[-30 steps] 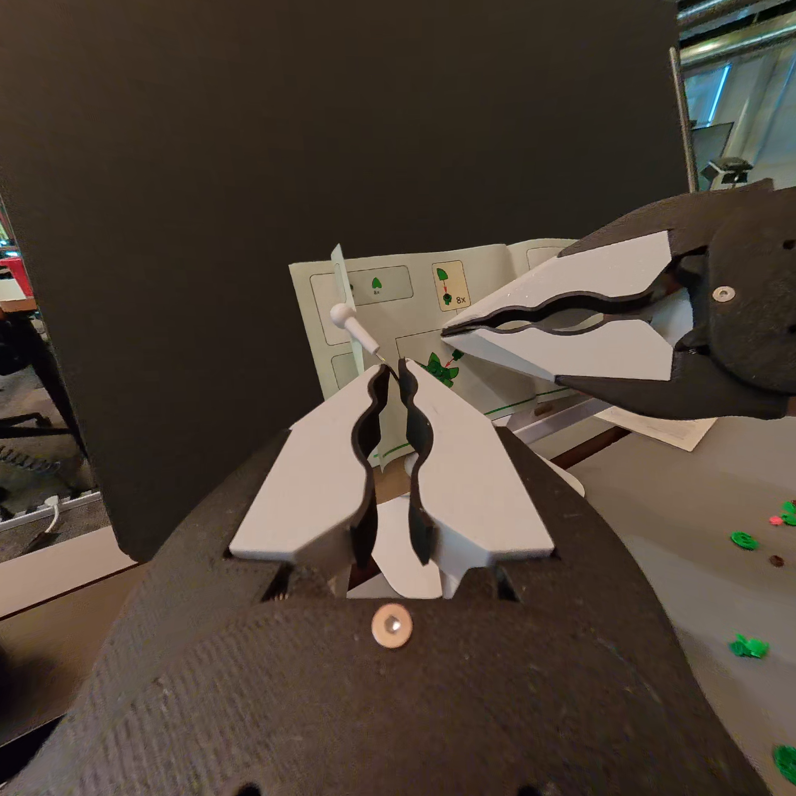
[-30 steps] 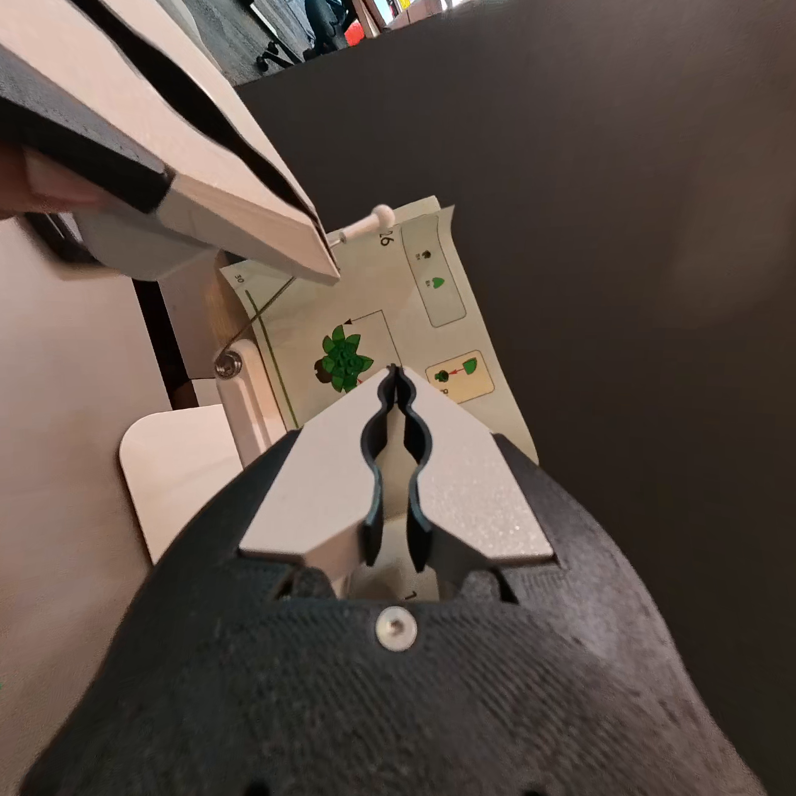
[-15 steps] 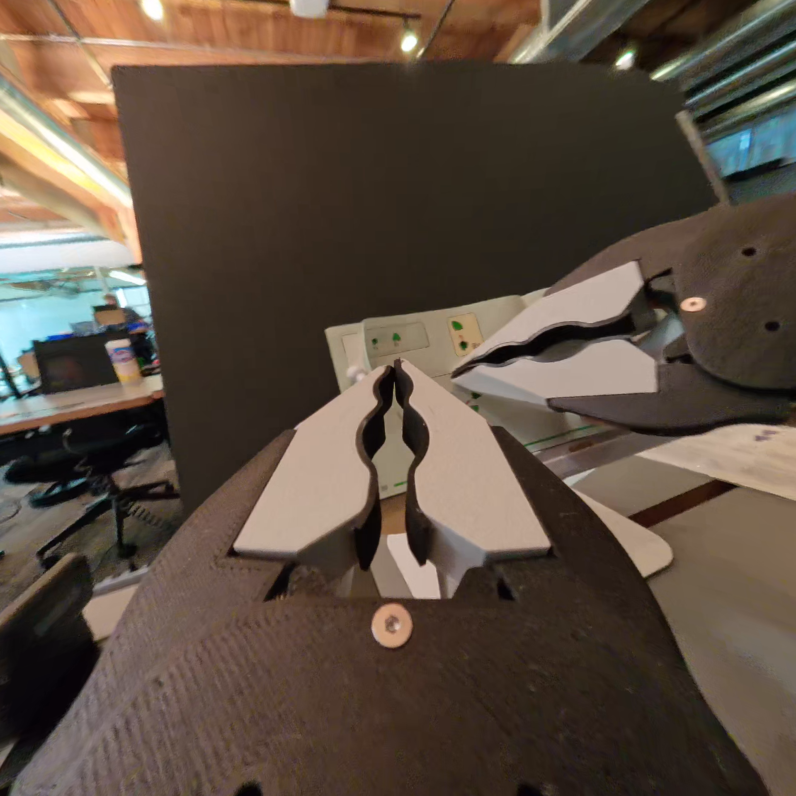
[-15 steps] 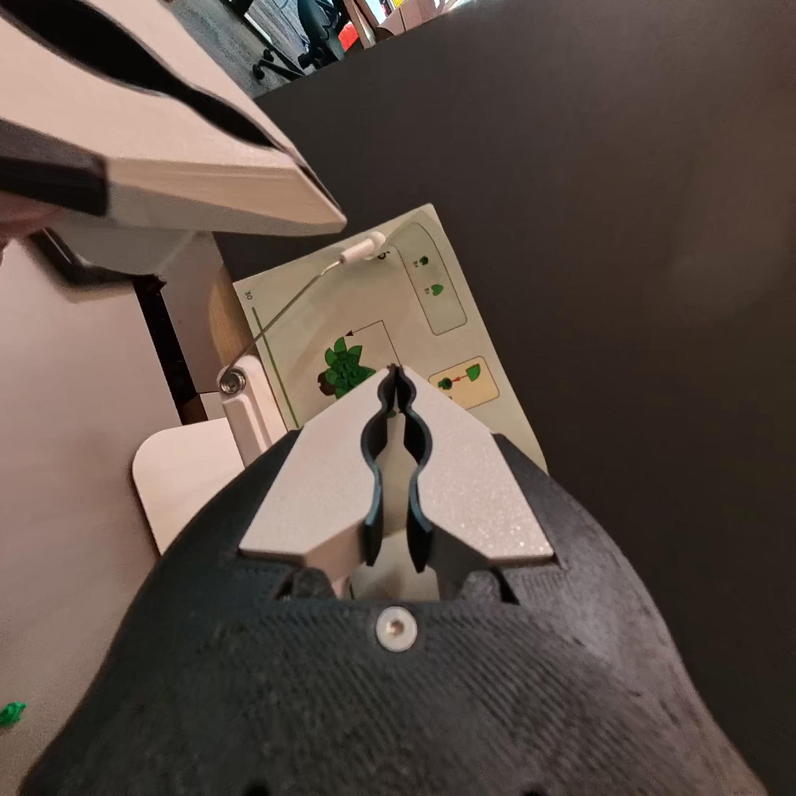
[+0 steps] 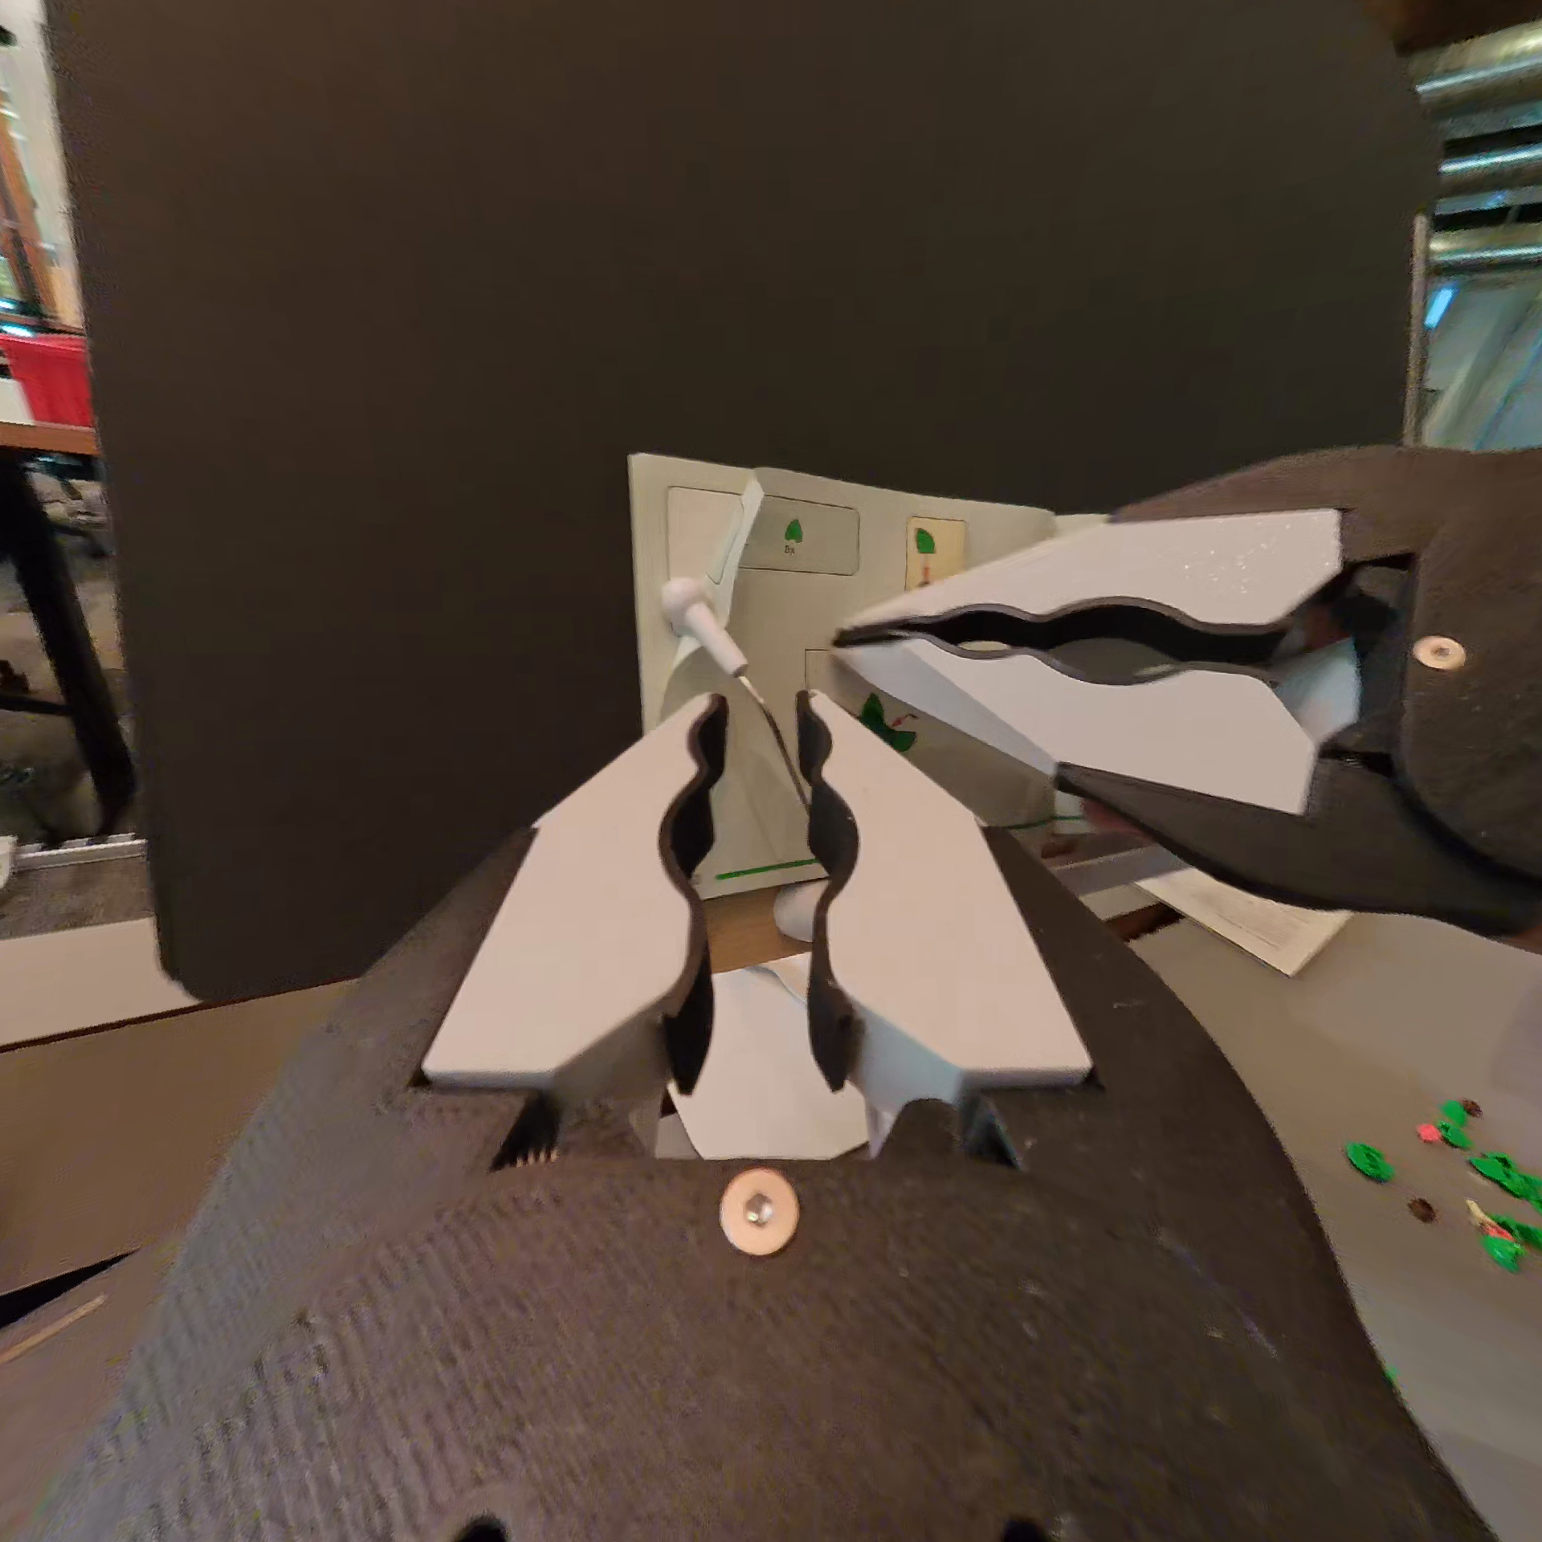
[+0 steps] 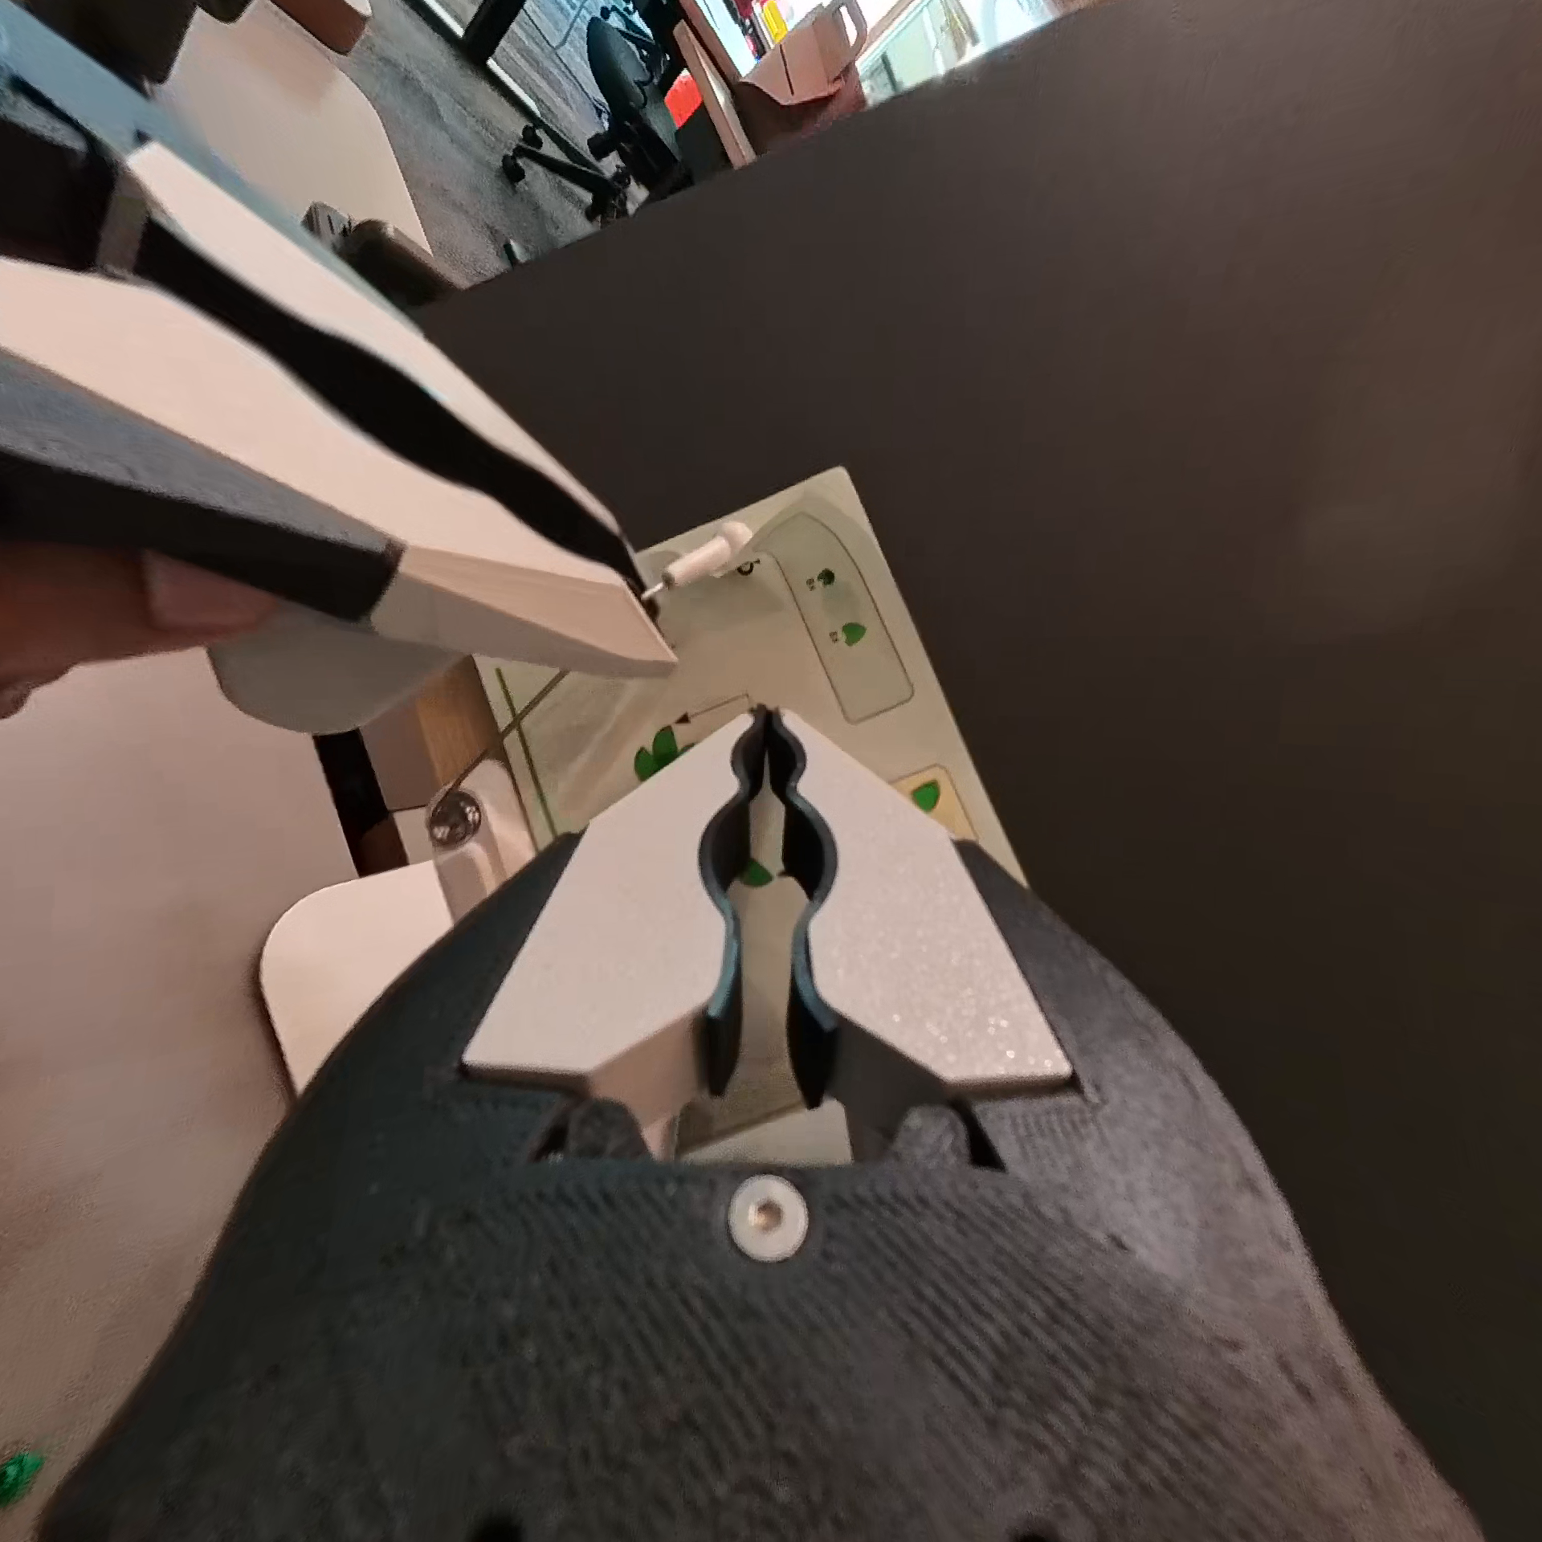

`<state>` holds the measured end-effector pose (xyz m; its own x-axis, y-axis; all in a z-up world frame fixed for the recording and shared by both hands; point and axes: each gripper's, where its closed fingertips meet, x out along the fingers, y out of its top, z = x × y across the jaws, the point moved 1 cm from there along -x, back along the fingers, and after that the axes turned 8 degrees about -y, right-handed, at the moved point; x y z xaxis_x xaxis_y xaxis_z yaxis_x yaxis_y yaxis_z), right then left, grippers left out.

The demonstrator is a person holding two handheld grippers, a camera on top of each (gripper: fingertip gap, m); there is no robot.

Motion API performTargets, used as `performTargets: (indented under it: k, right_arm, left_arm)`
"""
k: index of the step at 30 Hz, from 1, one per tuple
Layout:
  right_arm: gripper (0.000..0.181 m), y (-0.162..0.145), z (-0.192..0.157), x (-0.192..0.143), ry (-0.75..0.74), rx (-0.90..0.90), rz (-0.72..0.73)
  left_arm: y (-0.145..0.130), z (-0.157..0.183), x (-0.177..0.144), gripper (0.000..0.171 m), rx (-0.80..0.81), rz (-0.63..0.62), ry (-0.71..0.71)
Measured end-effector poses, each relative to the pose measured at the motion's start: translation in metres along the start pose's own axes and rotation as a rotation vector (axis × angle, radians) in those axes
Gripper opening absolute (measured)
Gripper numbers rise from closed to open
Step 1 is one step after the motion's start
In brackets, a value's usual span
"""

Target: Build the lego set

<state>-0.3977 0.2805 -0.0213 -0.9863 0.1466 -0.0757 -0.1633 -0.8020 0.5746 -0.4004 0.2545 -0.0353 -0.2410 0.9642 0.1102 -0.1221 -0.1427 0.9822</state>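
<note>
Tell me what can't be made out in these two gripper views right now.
- Instruction booklet: lower pages hidden by both grippers in both views.
- Page-holder wire: its base hidden behind the left gripper, left wrist view.
- Green lego pieces: blurred, cut by the right edge.
- Right gripper: grip contents not visible.

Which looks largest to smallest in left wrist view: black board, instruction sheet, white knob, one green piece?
black board
instruction sheet
white knob and green piece: look alike, and the piece sits nearer the camera, so unranked

black backdrop board [image 5: 667,292] | grey table [image 5: 1377,1043] | office chair [image 6: 626,125] on carpet
</note>
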Motion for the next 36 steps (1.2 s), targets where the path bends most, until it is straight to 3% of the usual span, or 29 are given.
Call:
performTargets:
  k: [2, 11, 22, 28, 31, 32, 36]
  right_arm:
    - [0.000, 0.007, 0.003, 0.006, 0.002, -0.003, 0.007]
    - [0.000, 0.032, 0.006, 0.025, 0.069, 0.064, 0.010]
    - [0.000, 0.034, 0.017, 0.014, 0.052, 0.204, 0.059]
    - [0.000, 0.045, 0.028, -0.045, 0.022, 0.220, 0.146]
    - [0.000, 0.037, 0.027, -0.098, 0.016, 0.274, 0.156]
    - [0.000, 0.032, 0.025, -0.117, 0.017, 0.318, 0.157]
    - [0.000, 0.004, -0.014, -0.184, 0.122, 0.638, 0.111]
  left_arm:
    - [0.000, 0.002, 0.001, 0.003, -0.004, -0.012, -0.014]
    - [0.006, 0.009, -0.004, 0.000, 0.142, 0.067, 0.043]
    - [0.001, 0.002, 0.000, 0.000, -0.007, 0.045, 0.007]
    - [0.001, 0.002, -0.001, 0.001, 0.015, 0.051, 0.014]
    - [0.013, 0.006, -0.007, 0.022, 0.047, 0.116, -0.019]
    - [0.022, 0.006, -0.011, 0.031, 0.044, 0.146, -0.013]
    - [0.059, 0.009, -0.029, 0.033, 0.029, 0.247, -0.015]
